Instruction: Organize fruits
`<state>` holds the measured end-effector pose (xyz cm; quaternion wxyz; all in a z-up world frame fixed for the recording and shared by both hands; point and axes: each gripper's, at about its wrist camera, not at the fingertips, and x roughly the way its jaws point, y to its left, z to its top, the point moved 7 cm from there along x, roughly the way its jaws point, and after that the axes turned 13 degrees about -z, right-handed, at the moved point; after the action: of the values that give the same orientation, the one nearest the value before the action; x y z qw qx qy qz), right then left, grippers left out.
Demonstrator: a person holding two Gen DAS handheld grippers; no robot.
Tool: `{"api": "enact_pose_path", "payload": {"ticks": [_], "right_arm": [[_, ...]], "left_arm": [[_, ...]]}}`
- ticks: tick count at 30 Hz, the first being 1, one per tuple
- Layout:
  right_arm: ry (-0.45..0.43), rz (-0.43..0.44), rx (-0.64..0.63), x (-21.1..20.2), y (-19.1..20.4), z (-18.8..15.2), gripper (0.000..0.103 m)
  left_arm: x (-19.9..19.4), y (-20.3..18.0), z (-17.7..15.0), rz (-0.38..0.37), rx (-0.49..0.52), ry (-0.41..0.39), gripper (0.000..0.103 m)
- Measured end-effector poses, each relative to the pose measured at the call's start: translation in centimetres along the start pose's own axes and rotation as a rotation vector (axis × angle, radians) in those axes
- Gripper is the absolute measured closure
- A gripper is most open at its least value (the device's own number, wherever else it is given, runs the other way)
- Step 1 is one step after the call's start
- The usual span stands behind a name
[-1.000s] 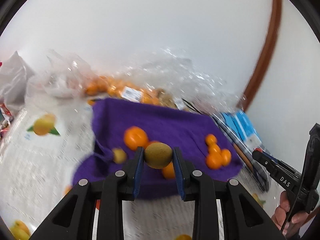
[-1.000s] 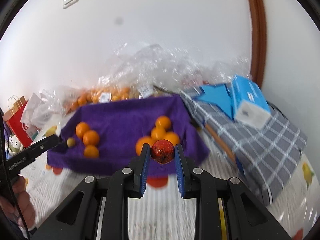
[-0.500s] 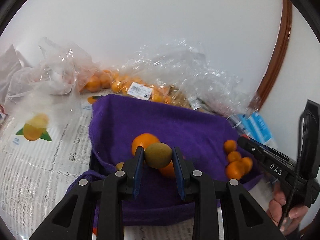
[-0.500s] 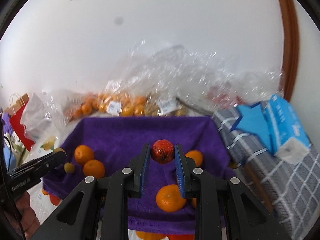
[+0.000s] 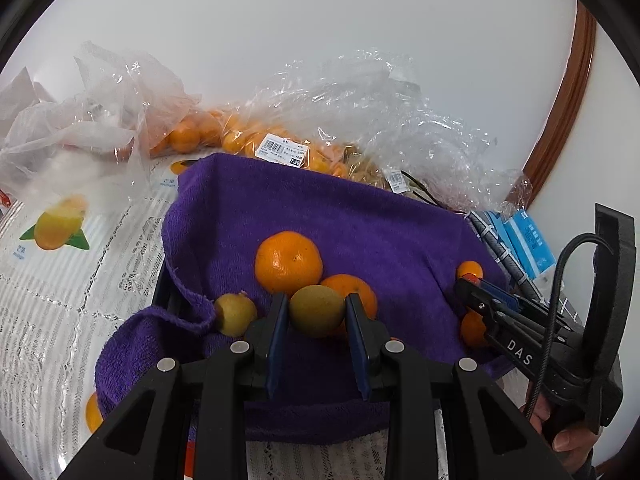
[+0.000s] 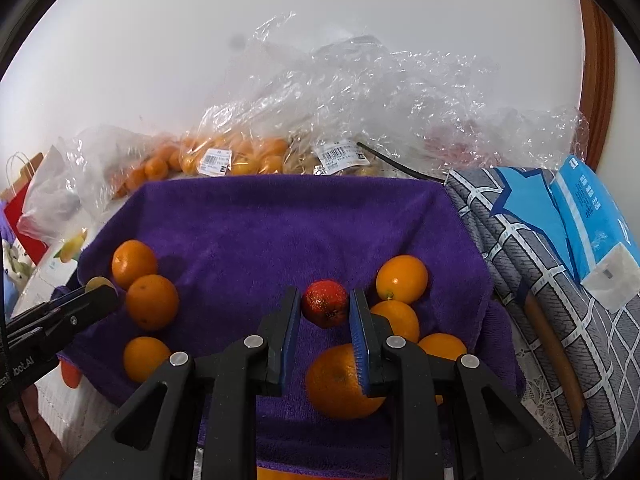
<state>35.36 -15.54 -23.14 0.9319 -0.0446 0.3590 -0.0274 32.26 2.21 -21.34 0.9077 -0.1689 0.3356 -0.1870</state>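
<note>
**Fruit held over the purple towel**

My left hand-held gripper point(image 5: 317, 312) grips a greenish-yellow fruit point(image 5: 316, 310); my right hand-held gripper point(image 6: 325, 309) clamps a red-orange fruit point(image 6: 325, 308) above the purple towel point(image 6: 256, 220). "DAS" marks the right one's side; a bag label point(image 5: 284, 152) reads "7.20".

The printed price labels point(image 6: 215, 159) on the bagged oranges point(image 5: 188, 136) are too small to read. Crumpled clear plastic point(image 6: 360, 92) veils whatever reddish produce lies behind it — no telling what kind. An orange point(image 5: 93, 412) under the purple towel point(image 5: 320, 216) shows only partly. The person's hand point(image 5: 568, 436) is cut by the frame edge — just fingertips show. A red paper bag point(image 6: 20, 208) is clipped at the left rim.
</note>
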Motion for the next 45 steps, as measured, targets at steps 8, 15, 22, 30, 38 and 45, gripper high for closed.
{"api": "enact_pose_path", "payload": {"ticks": [8,15,22,30,38,45], "right_arm": [[-0.009,-0.016,0.020,-0.3,-0.5,0.1,0.078],[-0.032,-0.061,0.005,-0.7,-0.4,0.1,0.066],[-0.051,-0.068,0.009,-1.1,-0.5,0.2,0.047],[-0.055,-0.043,0.094,-1.3,-2.1,0.5,0.042],[-0.044,-0.065,0.121,-5.8,-2.6,0.9,0.037],[-0.062,-0.118,0.123,-14.7,-4.0,0.2,0.029]], "left_arm": [[0.3,0.0,-0.1,0.007,0.003,0.009,0.076],[0.4,-0.1,0.0,0.000,0.003,0.009,0.070],[0.2,-0.1,0.3,0.007,0.007,-0.015,0.059],[-0.1,-0.6,0.4,0.013,0.033,-0.029,0.055],[-1.2,-1.9,0.1,-0.014,0.071,0.004,0.051],[-6.6,-4.9,0.7,-0.072,0.036,0.019,0.047]]}}
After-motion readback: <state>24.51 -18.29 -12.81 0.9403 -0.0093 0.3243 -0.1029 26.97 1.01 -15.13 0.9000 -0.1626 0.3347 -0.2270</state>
